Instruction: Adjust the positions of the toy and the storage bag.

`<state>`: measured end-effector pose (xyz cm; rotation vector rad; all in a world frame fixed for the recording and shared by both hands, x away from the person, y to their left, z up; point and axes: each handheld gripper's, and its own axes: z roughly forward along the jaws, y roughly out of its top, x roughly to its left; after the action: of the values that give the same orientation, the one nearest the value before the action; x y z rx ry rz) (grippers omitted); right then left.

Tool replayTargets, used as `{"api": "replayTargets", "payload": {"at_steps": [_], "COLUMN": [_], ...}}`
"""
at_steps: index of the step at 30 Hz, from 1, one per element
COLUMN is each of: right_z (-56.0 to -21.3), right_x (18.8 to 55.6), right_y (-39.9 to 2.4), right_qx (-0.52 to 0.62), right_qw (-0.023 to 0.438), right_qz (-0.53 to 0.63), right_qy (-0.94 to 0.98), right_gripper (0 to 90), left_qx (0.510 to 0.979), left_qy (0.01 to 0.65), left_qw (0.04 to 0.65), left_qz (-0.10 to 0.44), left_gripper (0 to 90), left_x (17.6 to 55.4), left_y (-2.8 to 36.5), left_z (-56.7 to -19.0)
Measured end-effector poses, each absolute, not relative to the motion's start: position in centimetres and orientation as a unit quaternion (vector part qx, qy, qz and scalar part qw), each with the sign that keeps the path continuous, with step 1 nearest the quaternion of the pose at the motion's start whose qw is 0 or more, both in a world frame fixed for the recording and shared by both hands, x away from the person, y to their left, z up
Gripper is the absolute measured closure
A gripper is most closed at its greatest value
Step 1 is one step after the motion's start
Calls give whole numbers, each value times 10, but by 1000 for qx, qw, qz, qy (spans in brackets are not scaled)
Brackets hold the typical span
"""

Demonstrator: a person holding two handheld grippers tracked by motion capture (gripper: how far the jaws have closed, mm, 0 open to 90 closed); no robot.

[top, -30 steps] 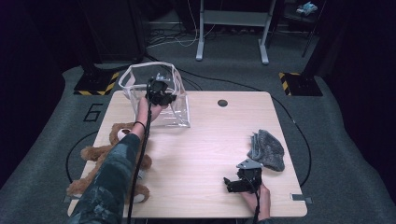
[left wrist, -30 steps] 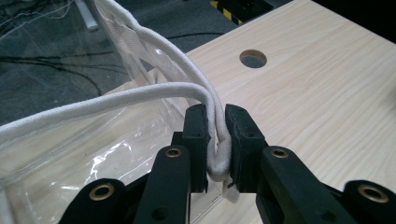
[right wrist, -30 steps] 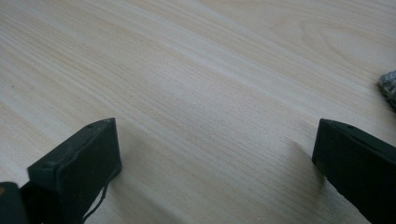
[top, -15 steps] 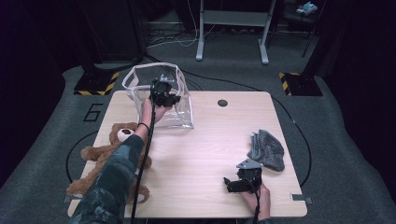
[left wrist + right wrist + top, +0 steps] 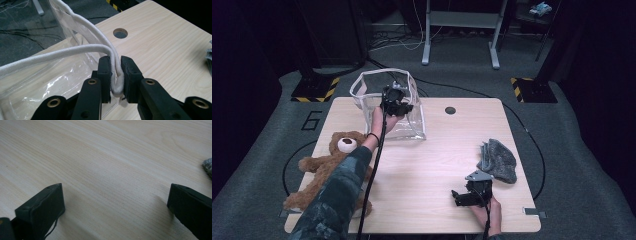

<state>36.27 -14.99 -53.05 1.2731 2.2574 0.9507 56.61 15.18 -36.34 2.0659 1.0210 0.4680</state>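
Left gripper view has the left gripper (image 5: 115,75) clamped on the white cord handle (image 5: 117,82) of the clear plastic bag (image 5: 50,82), the cord pinched tight between both black pads where it bends down into the bag's edge. From the high view, that bag (image 5: 409,122) stands upright at the far left of the wooden table (image 5: 437,165), and a brown teddy bear (image 5: 329,165) lies just beside the forearm at the near left. Well apart, the right gripper (image 5: 115,202) rests low over bare wood with its jaws wide apart and holding nothing, near a grey cloth (image 5: 498,160)
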Motion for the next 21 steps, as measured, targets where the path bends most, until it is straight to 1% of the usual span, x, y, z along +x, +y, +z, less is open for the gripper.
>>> {"api": "replayTargets", "payload": {"at_steps": [11,21], "right_z": [-531,-531], "right_x": [363,363], "right_y": [-150,-150], "right_qx": [452,452], "right_qw": [190,190], "right_qz": [338,338], "right_qy": [803,803], "right_gripper": [2,3], "left_qx": [811,813], "left_qy": [397,388], "left_qw": [390,397], "left_qz": [178,174], "left_gripper": [784,781], "left_x": [558,548], "left_y": [134,109], "left_z": [-364,-365]}}
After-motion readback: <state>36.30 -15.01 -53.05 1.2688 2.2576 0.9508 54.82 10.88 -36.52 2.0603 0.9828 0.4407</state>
